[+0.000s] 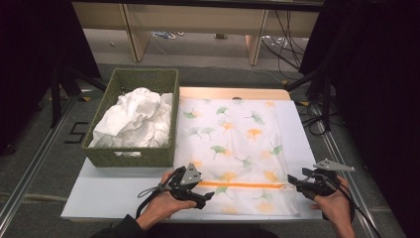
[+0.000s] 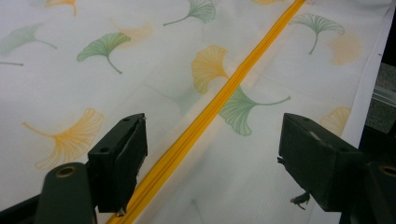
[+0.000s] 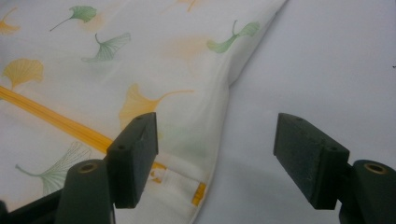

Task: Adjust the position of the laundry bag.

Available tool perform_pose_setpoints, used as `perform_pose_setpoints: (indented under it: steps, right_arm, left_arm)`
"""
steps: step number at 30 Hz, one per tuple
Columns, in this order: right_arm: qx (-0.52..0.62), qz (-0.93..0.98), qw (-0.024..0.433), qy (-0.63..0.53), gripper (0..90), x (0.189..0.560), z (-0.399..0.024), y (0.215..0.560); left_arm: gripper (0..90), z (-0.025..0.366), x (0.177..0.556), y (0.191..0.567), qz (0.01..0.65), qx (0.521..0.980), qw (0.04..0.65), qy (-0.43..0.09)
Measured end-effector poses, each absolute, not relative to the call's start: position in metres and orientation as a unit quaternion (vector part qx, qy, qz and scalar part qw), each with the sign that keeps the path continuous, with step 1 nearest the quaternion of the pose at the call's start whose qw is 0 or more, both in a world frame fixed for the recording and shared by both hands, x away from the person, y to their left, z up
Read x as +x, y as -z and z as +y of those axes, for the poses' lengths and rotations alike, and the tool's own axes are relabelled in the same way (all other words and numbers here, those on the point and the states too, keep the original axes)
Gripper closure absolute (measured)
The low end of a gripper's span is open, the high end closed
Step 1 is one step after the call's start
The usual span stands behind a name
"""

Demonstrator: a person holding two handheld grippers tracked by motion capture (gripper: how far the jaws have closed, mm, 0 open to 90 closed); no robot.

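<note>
Cloth: white with green and orange ginkgo leaves, flat on the desk, just right of the basket
Zipper: orange, across the cloth's near end, well nearer than the basket
Left claw: wide open, holding nothing, over the zipper's left end, near the basket's front right corner
Right claw: wide open, holding nothing, at the cloth's near right corner, far right of the basket
Basket: green woven, crumpled white fabric inside
</note>
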State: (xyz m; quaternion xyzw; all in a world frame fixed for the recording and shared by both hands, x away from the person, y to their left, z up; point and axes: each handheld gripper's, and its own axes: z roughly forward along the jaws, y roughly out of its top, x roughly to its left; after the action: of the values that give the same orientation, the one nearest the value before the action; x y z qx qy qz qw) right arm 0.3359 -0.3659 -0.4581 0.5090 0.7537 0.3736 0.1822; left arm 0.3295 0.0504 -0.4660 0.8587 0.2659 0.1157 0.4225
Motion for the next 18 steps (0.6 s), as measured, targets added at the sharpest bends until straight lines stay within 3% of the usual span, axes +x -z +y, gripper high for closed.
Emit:
perform_pose_setpoints:
  steps: [18]
  right_arm:
    - [0.518,0.754,0.176,-0.364,29.9,0.314,-0.374,0.468]
  left_arm:
    - [20.9,0.021,0.341,0.472,0.241,0.865,0.426,-0.113]
